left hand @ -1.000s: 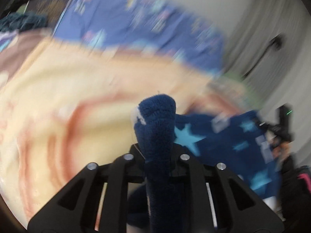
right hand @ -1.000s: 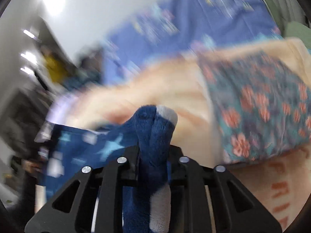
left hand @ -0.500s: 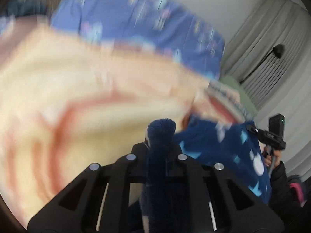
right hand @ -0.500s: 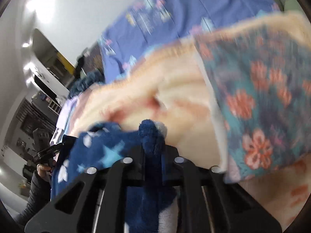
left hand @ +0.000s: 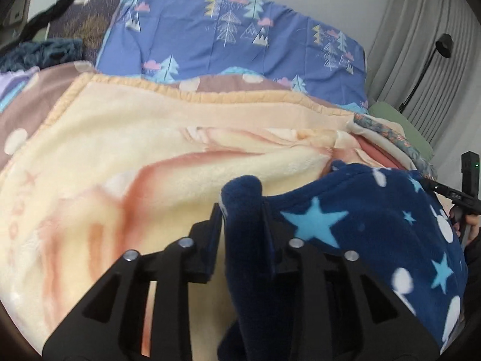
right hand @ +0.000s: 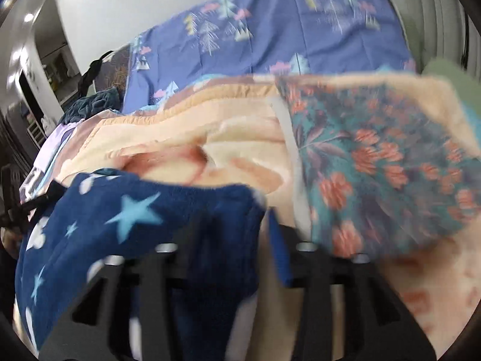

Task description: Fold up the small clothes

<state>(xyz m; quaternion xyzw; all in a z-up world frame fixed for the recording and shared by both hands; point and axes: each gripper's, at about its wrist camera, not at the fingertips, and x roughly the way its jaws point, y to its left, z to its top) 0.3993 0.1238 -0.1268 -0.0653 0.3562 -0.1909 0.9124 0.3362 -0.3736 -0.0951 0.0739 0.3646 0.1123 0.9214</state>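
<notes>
Both tools are letting go: the left gripper (left hand: 242, 207) and right gripper (right hand: 237, 225) have jaws opening, the navy star garment (left hand: 360, 219) still draped between each pair. Release step, I judge; next, withdraw clear. Beyond lies the cream blanket (left hand: 150, 150).

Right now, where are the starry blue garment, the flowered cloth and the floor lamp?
starry blue garment (left hand: 369, 210), left wrist view, on its star.
flowered cloth (right hand: 384, 162), right wrist view, middle.
floor lamp (left hand: 444, 45), left wrist view, head.
</notes>
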